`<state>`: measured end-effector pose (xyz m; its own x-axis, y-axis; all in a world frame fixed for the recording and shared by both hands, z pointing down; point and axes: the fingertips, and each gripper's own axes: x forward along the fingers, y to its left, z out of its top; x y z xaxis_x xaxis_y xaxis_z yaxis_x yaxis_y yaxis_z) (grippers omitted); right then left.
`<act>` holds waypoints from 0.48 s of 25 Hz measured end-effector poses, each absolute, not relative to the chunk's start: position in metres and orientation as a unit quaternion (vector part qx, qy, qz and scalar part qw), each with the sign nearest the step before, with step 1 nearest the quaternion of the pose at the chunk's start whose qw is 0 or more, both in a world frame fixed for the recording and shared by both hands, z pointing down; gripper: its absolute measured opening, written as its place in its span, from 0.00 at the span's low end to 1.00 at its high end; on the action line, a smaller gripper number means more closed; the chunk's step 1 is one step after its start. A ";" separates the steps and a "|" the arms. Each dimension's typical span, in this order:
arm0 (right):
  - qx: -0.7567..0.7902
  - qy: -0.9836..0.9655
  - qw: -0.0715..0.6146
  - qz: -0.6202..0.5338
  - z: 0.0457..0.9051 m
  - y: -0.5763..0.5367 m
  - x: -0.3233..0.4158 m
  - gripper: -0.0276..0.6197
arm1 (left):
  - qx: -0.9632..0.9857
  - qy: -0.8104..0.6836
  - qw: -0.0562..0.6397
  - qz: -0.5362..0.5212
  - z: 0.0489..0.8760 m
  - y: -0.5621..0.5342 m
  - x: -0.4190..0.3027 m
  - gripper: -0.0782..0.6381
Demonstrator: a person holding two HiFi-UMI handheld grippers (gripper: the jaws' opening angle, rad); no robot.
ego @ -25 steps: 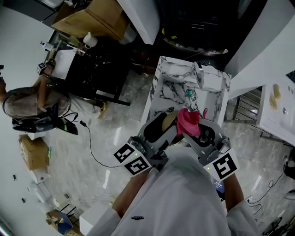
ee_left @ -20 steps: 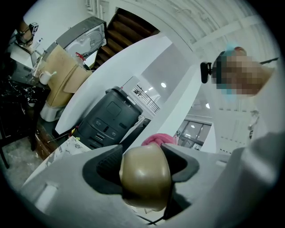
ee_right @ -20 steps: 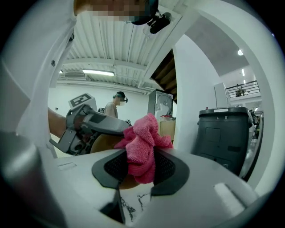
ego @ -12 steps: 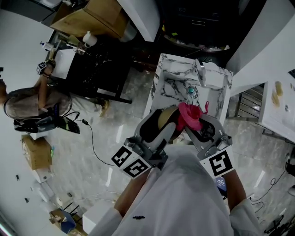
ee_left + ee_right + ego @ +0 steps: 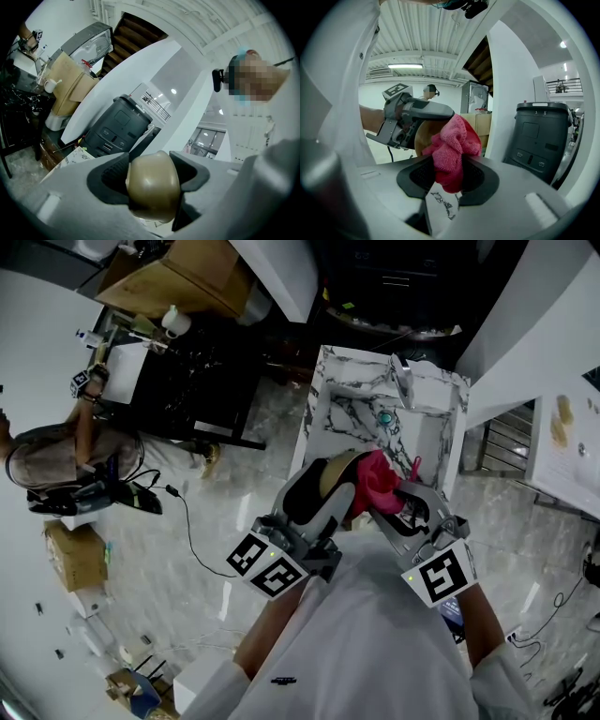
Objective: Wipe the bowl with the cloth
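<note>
My left gripper [image 5: 330, 495] is shut on the rim of an olive-tan bowl [image 5: 337, 476], held up in the air and turned on edge; the rim fills the jaws in the left gripper view [image 5: 152, 187]. My right gripper [image 5: 392, 498] is shut on a pink cloth [image 5: 377, 480], which presses against the bowl's inner face. In the right gripper view the pink cloth [image 5: 451, 149] bunches between the jaws, with the bowl [image 5: 423, 136] and the left gripper [image 5: 412, 119] just behind it.
Below my hands stands a marble-patterned counter [image 5: 342, 413] with a sink [image 5: 427, 442] and a tap [image 5: 401, 381]. A person [image 5: 56, 451] sits at far left by a dark table [image 5: 183, 381]. A grey machine [image 5: 539, 136] stands at right.
The cloth has slid left and slightly down against the bowl. Both grippers have shifted a little toward the bottom of the head view.
</note>
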<state>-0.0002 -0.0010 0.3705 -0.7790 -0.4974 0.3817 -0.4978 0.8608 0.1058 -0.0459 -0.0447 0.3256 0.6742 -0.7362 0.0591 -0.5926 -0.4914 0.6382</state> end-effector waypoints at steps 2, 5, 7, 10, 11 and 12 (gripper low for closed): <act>0.257 -0.945 0.202 0.003 0.371 0.004 -0.004 0.23 | 0.856 -0.389 0.324 -0.110 0.327 -0.044 -0.046 0.49; 0.245 -0.951 0.190 0.009 0.369 0.010 -0.010 0.23 | 0.855 -0.391 0.323 -0.109 0.329 -0.043 -0.046 0.49; 0.226 -0.955 0.192 0.016 0.370 0.016 -0.015 0.23 | 0.853 -0.394 0.323 -0.111 0.331 -0.042 -0.047 0.49; 0.206 -0.962 0.174 0.033 0.366 0.021 -0.023 0.23 | 0.853 -0.395 0.322 -0.111 0.333 -0.041 -0.047 0.49; 0.201 -0.965 0.166 0.037 0.363 0.023 -0.026 0.23 | 0.854 -0.395 0.321 -0.110 0.333 -0.041 -0.046 0.49; 0.196 -0.967 0.158 0.041 0.361 0.023 -0.028 0.23 | 0.855 -0.394 0.319 -0.110 0.333 -0.040 -0.045 0.49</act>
<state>-0.0277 0.0230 0.3608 -0.8728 -0.3671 0.3215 -0.3928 0.9195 -0.0163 -0.0446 -0.0403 0.3328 0.6651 -0.7440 0.0640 -0.6039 -0.4855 0.6321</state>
